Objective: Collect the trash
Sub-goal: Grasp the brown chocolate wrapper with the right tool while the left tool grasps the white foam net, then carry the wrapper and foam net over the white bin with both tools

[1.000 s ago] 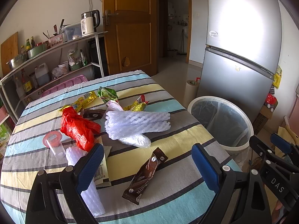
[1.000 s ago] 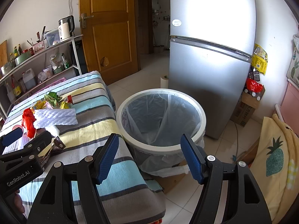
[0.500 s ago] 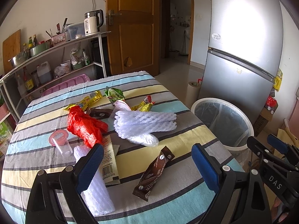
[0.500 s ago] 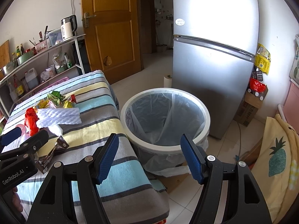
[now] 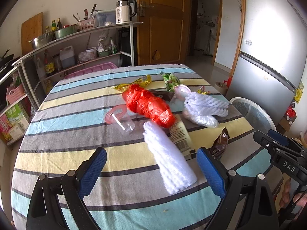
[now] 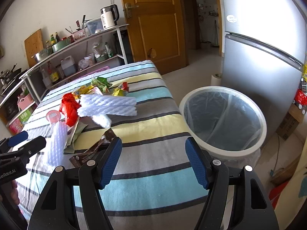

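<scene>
Both wrist views had swung left since the previous frames, so the litter on the striped table (image 5: 63,134) sat more centrally and the left gripper (image 5: 151,169) had closed in on it. White trash bin (image 6: 222,121) stood on the floor just beside the table's right edge, lined with a clear bag; nothing could be seen inside it (liner only). Clear plastic cup (image 5: 125,122) lay tipped on its side next to its pink lid (image 5: 115,113), apparently empty. Trash lay clustered mid-table: red plastic bag (image 5: 149,105), two white foam nets (image 5: 168,159) (image 5: 205,109), brown wrapper (image 5: 220,143), and yellow and green wrappers behind. Left gripper hovered low over the table, jaws wide apart, the near foam net lying between them, not gripped. Right gripper (image 6: 153,163) hung over the table's near right corner, jaws likewise spread and empty.
</scene>
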`<action>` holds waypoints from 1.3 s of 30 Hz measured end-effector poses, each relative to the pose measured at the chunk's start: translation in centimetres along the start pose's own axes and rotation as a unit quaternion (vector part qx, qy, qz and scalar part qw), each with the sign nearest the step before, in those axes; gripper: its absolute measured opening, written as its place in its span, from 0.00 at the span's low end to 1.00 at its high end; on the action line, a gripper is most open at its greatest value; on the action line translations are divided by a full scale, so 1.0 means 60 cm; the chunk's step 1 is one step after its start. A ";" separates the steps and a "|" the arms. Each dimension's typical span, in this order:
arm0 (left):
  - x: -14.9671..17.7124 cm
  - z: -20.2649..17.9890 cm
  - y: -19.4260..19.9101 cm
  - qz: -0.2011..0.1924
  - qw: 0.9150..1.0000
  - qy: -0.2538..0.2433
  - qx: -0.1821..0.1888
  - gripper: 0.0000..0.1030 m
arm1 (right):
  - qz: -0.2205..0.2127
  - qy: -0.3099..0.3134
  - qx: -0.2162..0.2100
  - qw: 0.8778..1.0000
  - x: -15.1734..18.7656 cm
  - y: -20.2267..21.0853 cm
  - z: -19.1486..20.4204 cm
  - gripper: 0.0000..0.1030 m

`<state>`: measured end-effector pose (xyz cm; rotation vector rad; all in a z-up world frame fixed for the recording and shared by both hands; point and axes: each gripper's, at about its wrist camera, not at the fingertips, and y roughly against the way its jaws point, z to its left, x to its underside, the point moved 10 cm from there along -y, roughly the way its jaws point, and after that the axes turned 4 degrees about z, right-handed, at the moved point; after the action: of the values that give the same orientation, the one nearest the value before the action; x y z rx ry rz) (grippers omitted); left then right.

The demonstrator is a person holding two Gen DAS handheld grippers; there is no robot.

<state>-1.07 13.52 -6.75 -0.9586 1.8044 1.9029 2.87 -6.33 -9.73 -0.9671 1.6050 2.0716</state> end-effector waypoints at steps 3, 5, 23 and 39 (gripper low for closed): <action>0.015 0.020 -0.007 0.016 1.000 0.013 0.011 0.93 | 0.012 0.003 -0.009 1.000 0.003 -0.017 0.018 0.67; 0.021 0.033 -0.012 0.024 0.999 0.024 0.015 0.93 | 0.016 0.010 -0.015 1.000 0.004 -0.023 0.031 0.67; 0.011 -0.009 -0.066 0.065 0.994 0.040 0.078 0.71 | 0.070 0.023 -0.058 0.996 0.017 -0.073 0.090 0.54; 0.019 -0.042 -0.074 0.081 0.990 0.016 0.113 0.33 | 0.067 0.057 -0.079 0.993 0.021 -0.070 0.112 0.18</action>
<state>1.63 11.40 -10.67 -0.7897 2.1190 1.7309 2.64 1.09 -12.75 -1.0744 1.6220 2.3020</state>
